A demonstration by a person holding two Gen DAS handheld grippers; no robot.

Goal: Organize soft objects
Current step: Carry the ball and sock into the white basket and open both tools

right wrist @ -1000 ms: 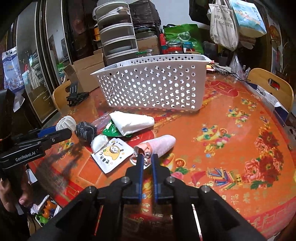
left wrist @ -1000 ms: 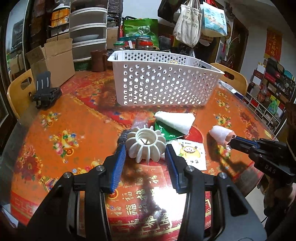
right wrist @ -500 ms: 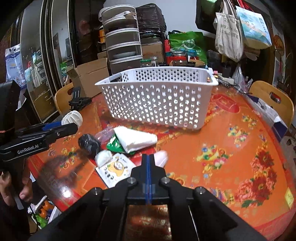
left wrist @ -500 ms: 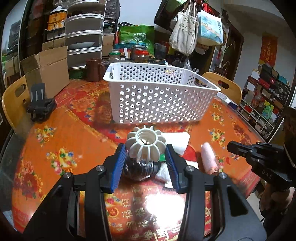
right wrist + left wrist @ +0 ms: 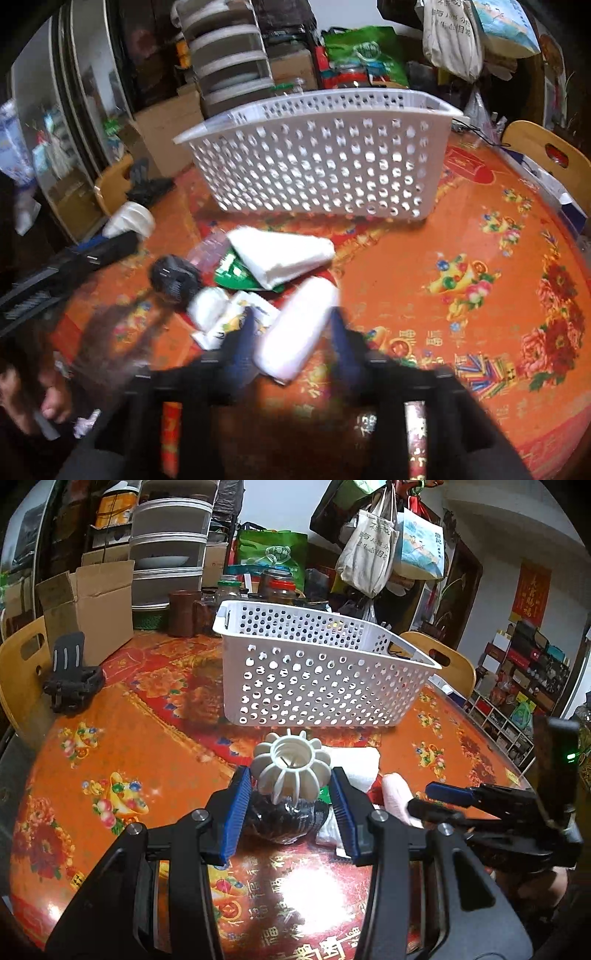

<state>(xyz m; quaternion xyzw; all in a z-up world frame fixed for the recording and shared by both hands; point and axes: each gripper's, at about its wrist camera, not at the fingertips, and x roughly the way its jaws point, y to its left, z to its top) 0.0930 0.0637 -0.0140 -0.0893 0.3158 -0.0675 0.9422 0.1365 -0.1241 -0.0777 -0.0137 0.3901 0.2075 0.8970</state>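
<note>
Red tablecloth (image 5: pixel 288 904), gold 福 characters

Cardboard box (image 5: pixel 86 602), hanging tote bags (image 5: pixel 373 559)

On the orange flowered worktop (image 5: pixel 461 236) are one white perforated plastic basket (image 5: pixel 317 162), one white ribbed ball (image 5: pixel 291 767), one black crumpled bundle (image 5: pixel 173 277), one pale pink roll (image 5: pixel 295 328), one white folded cloth (image 5: pixel 284 254), and two printed packets (image 5: pixel 231 269).

White perforated basket (image 5: pixel 317 672), orange floral tablecloth (image 5: pixel 122 746)
</note>
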